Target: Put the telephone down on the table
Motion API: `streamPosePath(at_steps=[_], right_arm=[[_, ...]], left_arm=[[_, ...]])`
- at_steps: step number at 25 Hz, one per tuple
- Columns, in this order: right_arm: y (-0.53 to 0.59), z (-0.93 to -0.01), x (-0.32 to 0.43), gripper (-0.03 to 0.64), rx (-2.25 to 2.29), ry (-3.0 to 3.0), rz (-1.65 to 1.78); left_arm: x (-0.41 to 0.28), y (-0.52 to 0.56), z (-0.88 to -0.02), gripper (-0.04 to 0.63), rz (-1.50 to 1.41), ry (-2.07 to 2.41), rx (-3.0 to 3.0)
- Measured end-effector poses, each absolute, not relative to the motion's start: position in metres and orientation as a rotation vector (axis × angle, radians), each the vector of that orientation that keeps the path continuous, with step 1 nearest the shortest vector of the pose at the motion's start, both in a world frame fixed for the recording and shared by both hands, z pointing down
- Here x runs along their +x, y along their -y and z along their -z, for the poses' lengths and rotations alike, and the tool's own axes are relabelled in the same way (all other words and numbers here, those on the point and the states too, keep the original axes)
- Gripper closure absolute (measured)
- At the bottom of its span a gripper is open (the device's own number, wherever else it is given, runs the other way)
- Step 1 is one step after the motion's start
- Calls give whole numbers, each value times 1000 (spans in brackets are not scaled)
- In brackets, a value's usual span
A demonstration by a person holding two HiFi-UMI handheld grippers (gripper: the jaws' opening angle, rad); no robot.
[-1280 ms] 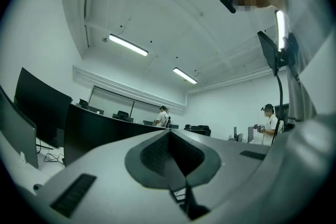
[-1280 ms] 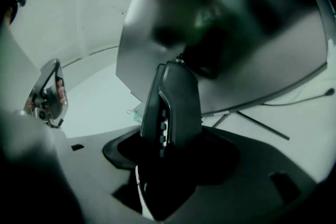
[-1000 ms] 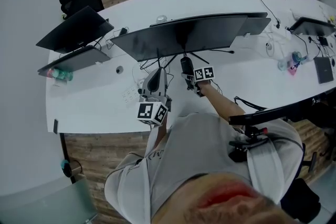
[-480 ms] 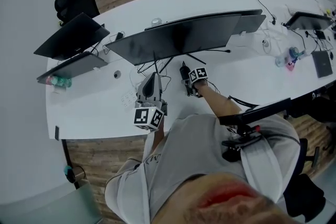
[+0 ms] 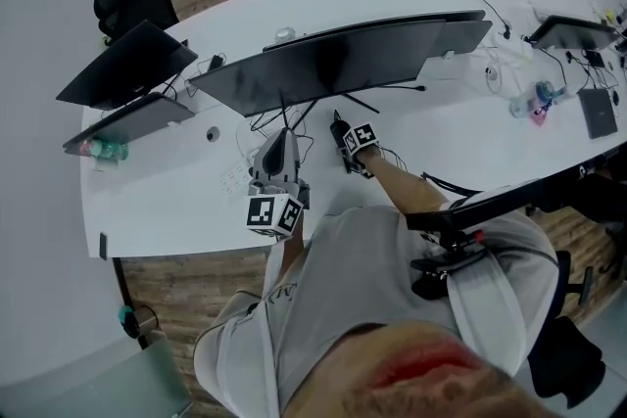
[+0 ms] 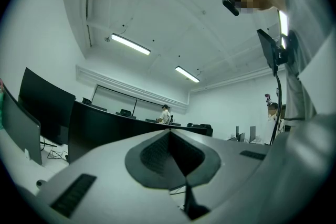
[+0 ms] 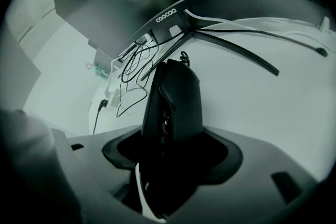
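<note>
Telephone: a black, rounded hard-plastic handset [image 5: 339, 126]. In the head view it sits in the right gripper [image 5: 345, 144], low over the long white table [image 5: 176, 201], in front of a wide curved black monitor [image 5: 333, 64]. The left gripper [image 5: 278, 155] is nearby, apart from it.

Left gripper view: jaws pressed together on nothing, tilted toward the ceiling.

Right gripper view: jaws clamped across the handset's narrow sides, its far end above the table near tangled black cables [image 7: 131, 78]. It looks light, rigid and slick, so holding the midsection seems safest.
</note>
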State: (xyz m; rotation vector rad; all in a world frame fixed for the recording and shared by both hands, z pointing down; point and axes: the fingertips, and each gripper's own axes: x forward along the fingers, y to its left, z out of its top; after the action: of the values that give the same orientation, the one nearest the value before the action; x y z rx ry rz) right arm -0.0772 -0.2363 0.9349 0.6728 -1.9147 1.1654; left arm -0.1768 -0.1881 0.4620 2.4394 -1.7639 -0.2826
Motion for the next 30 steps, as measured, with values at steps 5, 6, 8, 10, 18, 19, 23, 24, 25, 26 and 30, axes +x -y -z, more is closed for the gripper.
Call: streamPosePath(at_steps=[5, 6, 8, 10, 18, 19, 23, 24, 25, 26, 30], right_arm=[[236, -934, -77, 330, 687, 1903, -1078], [235, -934, -76, 330, 702, 1897, -1082], [238, -934, -72, 322, 742, 1885, -1056], [245, -935, -64, 319, 775, 1873, -1017], [261, -920, -37, 319, 909, 1917, -1030], [264, -916, -36, 319, 925, 1938, -1028], [271, -906, -36, 319, 919, 1984, -998], [269, -906, -36, 322, 898, 1987, -994], [267, -907, -37, 337, 879, 1990, -995], [265, -908, -36, 341, 867, 1992, -999], [264, -909, -41, 347, 836, 2019, -1063]], left_arm=[[-176, 186, -463, 584, 280, 1771, 2429], [-177, 184, -463, 584, 278, 1774, 2423], [-179, 182, -465, 584, 275, 1782, 2411], [-181, 181, -466, 584, 279, 1789, 2402], [-178, 184, -461, 584, 273, 1772, 2421], [-177, 184, -462, 584, 269, 1766, 2424], [-173, 187, -462, 584, 265, 1743, 2438], [-171, 187, -463, 584, 268, 1740, 2436], [-170, 187, -463, 584, 269, 1738, 2436], [-168, 187, -463, 584, 267, 1735, 2438], [-169, 184, -464, 584, 257, 1734, 2452]])
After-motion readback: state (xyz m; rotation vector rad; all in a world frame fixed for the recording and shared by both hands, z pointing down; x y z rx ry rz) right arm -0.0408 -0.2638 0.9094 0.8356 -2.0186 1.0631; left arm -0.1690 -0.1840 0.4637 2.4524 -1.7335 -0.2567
